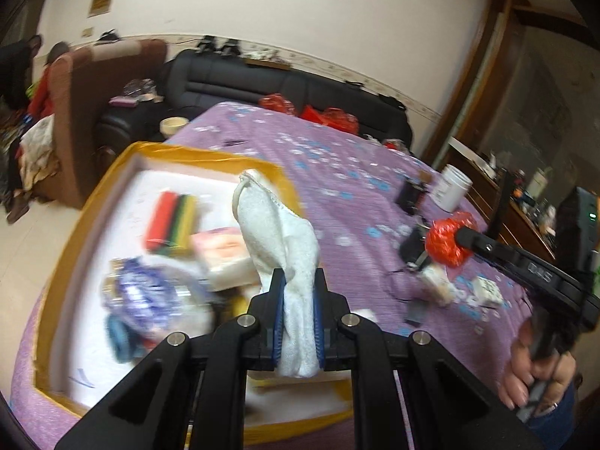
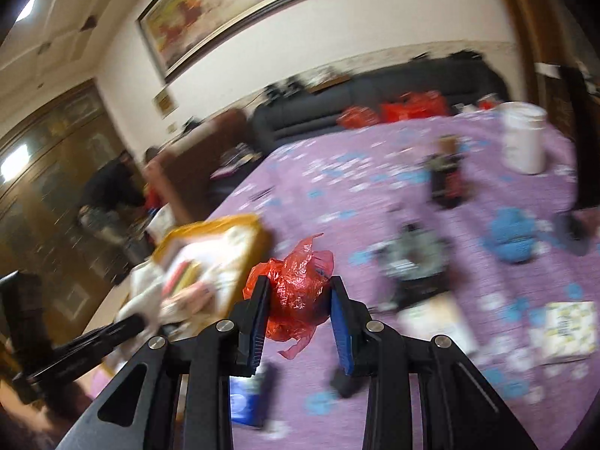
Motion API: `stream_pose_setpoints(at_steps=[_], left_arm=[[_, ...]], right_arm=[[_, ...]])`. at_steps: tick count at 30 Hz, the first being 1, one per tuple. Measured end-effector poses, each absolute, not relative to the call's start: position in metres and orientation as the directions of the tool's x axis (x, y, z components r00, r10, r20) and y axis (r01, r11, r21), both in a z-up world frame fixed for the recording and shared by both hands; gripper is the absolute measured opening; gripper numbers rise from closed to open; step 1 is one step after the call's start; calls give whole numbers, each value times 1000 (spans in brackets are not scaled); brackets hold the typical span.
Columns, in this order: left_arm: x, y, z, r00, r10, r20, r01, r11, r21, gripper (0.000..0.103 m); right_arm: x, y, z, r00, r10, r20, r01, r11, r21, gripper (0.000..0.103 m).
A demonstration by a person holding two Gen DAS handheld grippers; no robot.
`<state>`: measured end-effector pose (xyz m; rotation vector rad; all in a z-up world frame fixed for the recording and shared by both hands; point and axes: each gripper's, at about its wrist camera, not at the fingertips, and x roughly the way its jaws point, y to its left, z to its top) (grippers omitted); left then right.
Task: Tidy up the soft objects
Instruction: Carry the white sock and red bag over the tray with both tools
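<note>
— Two claws, both loaded?
— Yes. Left claw (image 1: 299, 292) pinches a rolled white terry cloth (image 1: 285, 247) above the yellow-rimmed white tray (image 1: 93, 202).
— And the right claw (image 2: 300, 300)?
— It clamps a crumpled red plastic bag (image 2: 296, 292) over the purple patterned desk cover (image 2: 375, 195); the tray's contents are blurred, possibly coloured sponges.

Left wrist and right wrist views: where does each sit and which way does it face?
Left wrist: on the left claw, looking down its fingers at a white cloth over the yellow-rimmed box; a hand shows.
Right wrist: on the right claw, facing a red plastic bag over the purple bedspread.
Shared: box, bedspread, black sofa, white jar.
</note>
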<state>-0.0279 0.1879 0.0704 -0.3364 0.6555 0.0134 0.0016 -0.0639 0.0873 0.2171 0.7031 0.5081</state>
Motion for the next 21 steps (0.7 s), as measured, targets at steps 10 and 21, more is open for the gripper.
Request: stream_pose_setpoints(at_steps=[10, 21], left_arm=[[-35, 237, 47, 772, -35, -635, -219, 923, -317, 12], [-29, 250, 26, 763, -58, -644, -226, 909, -349, 12]], right_arm=[[-1, 50, 66, 490, 613, -620, -520, 776, 356, 34], [28, 112, 36, 419, 578, -701, -534, 781, 325, 35]])
